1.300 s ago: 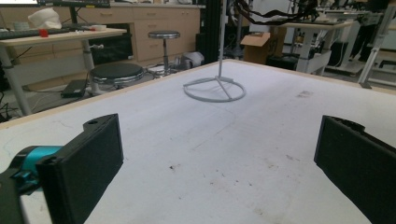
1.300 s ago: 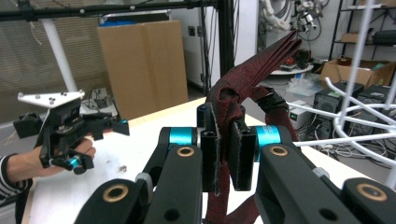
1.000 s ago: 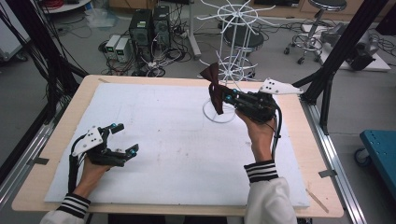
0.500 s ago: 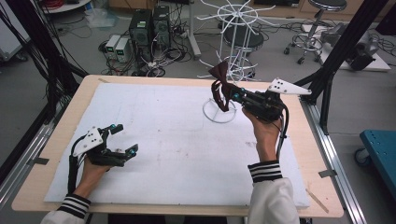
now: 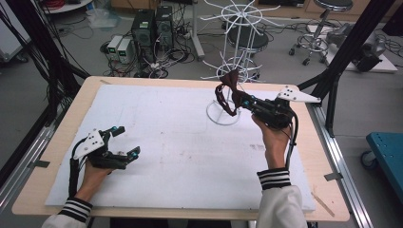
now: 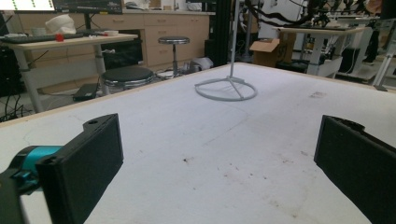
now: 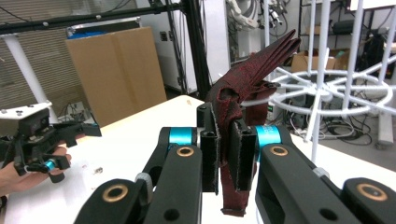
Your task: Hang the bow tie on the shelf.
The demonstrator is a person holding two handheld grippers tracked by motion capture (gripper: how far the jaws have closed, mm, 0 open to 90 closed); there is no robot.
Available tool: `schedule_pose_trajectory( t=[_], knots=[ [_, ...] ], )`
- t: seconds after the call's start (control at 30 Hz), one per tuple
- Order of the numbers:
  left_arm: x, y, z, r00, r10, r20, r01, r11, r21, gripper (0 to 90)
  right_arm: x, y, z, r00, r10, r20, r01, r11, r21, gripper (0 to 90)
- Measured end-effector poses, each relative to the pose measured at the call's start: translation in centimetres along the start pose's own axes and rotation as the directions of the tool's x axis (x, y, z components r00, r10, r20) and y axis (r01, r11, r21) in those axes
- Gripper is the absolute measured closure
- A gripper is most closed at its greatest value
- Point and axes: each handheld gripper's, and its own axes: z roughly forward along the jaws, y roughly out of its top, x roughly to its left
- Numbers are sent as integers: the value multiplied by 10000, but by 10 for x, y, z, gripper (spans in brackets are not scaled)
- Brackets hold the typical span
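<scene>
White padding (image 5: 180, 142) covered the table; since earlier, the right gripper (image 5: 236, 100), clamping one dark red tie (image 5: 227, 90), had moved toward one wire rack (image 5: 236, 57); the left gripper (image 5: 126, 141) gaped wide, unmoved.

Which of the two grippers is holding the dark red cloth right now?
The right gripper, up by the white wire rack. Its jaws are clamped on the cloth, while the left gripper rests low on the table with jaws wide open and empty.

Grey floor (image 5: 57, 90) beyond the table, strewn with cables. Computer towers (image 5: 152, 26) stand on it, a round stool (image 5: 328, 4) farther right. Wooden drawer cabinets (image 6: 163, 28) line the far wall; cardboard sheet (image 7: 112, 70) leans upright.
</scene>
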Motion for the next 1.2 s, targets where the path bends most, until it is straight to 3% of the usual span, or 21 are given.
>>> schedule_pose_trajectory(
  t=[0.47, 0.77, 1.2],
  knots=[
    [1, -3, -3, 10000, -29, -94, 28, 10000, -55, 17, -7, -22, -2, 9993, 331, 175, -336, 9989, 324, 852],
    [2, -5, -5, 9998, 10, -175, -12, 9999, -115, 17, -11, -36, 1, 9981, 481, 395, -513, 9952, 838, 853],
    [4, -11, -8, 9995, -132, -299, 127, 9998, -172, 17, -17, -44, 12, 9972, 64, 751, -179, 9879, 1542, 851]
  ],
)
